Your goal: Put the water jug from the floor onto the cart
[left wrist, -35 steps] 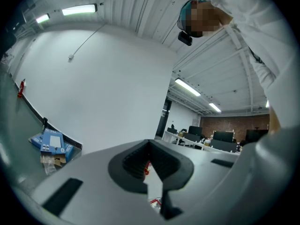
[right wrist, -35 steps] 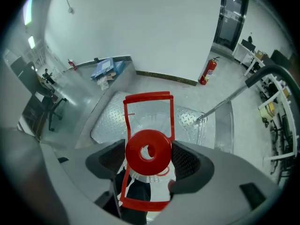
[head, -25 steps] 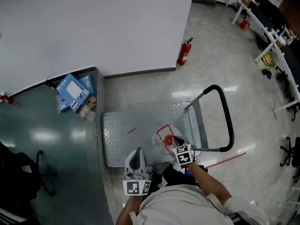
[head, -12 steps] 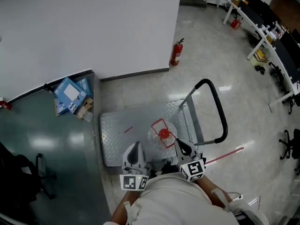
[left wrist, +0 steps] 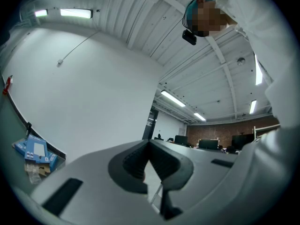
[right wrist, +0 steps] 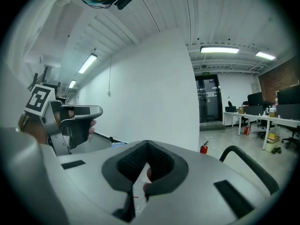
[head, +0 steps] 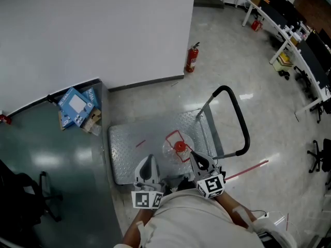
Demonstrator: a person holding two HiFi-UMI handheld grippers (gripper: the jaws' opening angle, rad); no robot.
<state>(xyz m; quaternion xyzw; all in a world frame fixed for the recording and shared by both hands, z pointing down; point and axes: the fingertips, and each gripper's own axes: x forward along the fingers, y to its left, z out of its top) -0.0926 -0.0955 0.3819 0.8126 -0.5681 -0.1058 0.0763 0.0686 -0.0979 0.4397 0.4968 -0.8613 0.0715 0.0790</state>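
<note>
The clear water jug (head: 177, 148) with a red cap and red handle stands on the cart's metal deck (head: 134, 138), near the handle end. Both grippers hover at the deck's near edge, close to the person's body. My right gripper (head: 195, 159) is shut and empty, its tip just right of the jug and apart from it. My left gripper (head: 148, 164) sits left of the jug, jaws together with nothing between them. The right gripper view looks level over its shut jaws (right wrist: 146, 146) and shows the left gripper (right wrist: 70, 121) at its left.
The cart's black push handle (head: 237, 123) rises at the right. A red fire extinguisher (head: 191, 57) stands by the white wall. Blue boxes (head: 76, 106) lie on the dark green floor area at the left. Desks and chairs (head: 289, 40) line the far right.
My right gripper has lifted up and away from the jug's red cap, and the jug stays standing on the deck. The left gripper rose slightly.
</note>
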